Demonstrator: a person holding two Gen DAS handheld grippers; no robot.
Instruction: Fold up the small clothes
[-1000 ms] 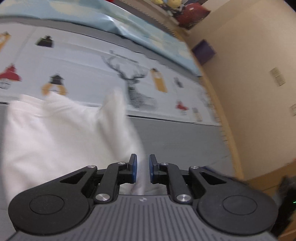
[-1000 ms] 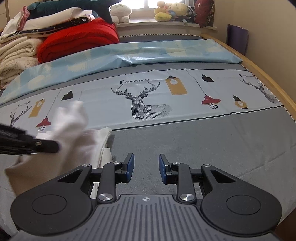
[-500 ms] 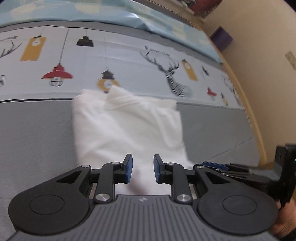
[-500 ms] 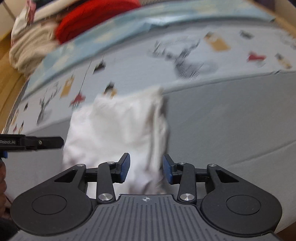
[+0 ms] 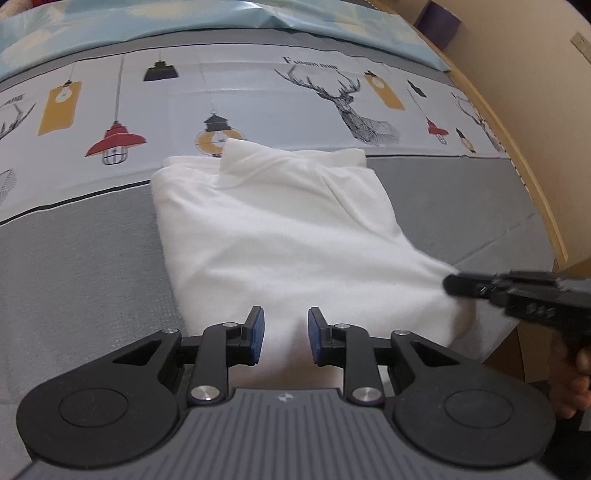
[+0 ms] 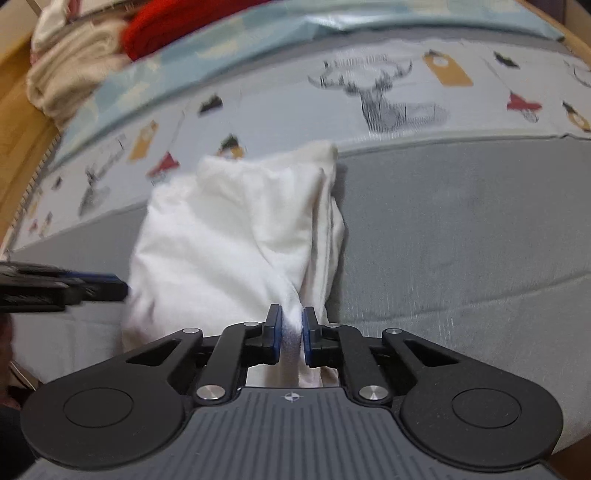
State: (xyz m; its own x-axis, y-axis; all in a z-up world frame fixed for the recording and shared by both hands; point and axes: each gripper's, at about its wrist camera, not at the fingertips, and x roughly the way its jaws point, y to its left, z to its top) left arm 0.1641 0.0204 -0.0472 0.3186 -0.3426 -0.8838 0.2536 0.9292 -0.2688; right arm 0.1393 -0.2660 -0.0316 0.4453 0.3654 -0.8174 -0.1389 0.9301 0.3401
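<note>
A white folded garment (image 5: 280, 221) lies on the grey bed sheet (image 5: 81, 266), its far end reaching the patterned band. My left gripper (image 5: 282, 325) hovers over its near edge, jaws opening, with cloth showing below the gap but not pinched. In the right wrist view the garment (image 6: 229, 229) has a bunched fold at its near right corner. My right gripper (image 6: 290, 325) is closing there, pads pressing on that fold. The right gripper (image 5: 458, 286) also shows at the garment's right corner, and the left gripper (image 6: 110, 284) at the garment's left side.
A printed band with deer and lamps (image 5: 332, 99) crosses the bed, and a pale blue quilt (image 5: 221, 18) lies beyond it. Red and cream blankets (image 6: 110, 40) are stacked at the far left. The wooden bed frame (image 5: 524, 177) and a wall bound the right side.
The garment has gone from lifted to lying on the bed. My left gripper's jaws have spread. My right gripper came down to the near right corner and closed on a fold.
</note>
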